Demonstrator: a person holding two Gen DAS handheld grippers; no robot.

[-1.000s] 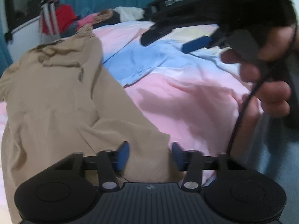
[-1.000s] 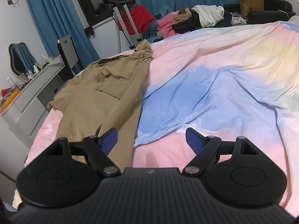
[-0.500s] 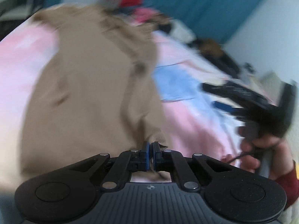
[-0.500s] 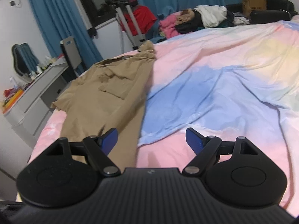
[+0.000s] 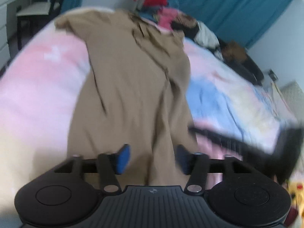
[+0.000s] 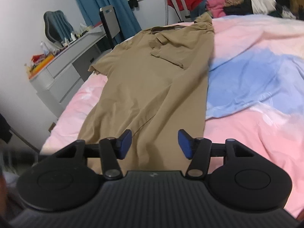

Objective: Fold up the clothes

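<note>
Two grippers, both spread wide, gripping nothing | left gripper [image 5: 152, 158] bottom centre, blurred | right gripper [image 6: 154, 144] bottom centre | tan shirt [image 6: 152, 79] lies flat mid-frame on pink-blue bedspread [image 6: 256, 87], hem between each pair of fingers

We saw soft, even indoor light with no glare. The left wrist view was smeared by motion blur: the tan shirt [image 5: 133, 95] and the far teal curtain [image 5: 228, 7] lost their edges. The right wrist view was sharper, blurring only at its near left corner. Fisheye bending curved both frames' edges.
</note>
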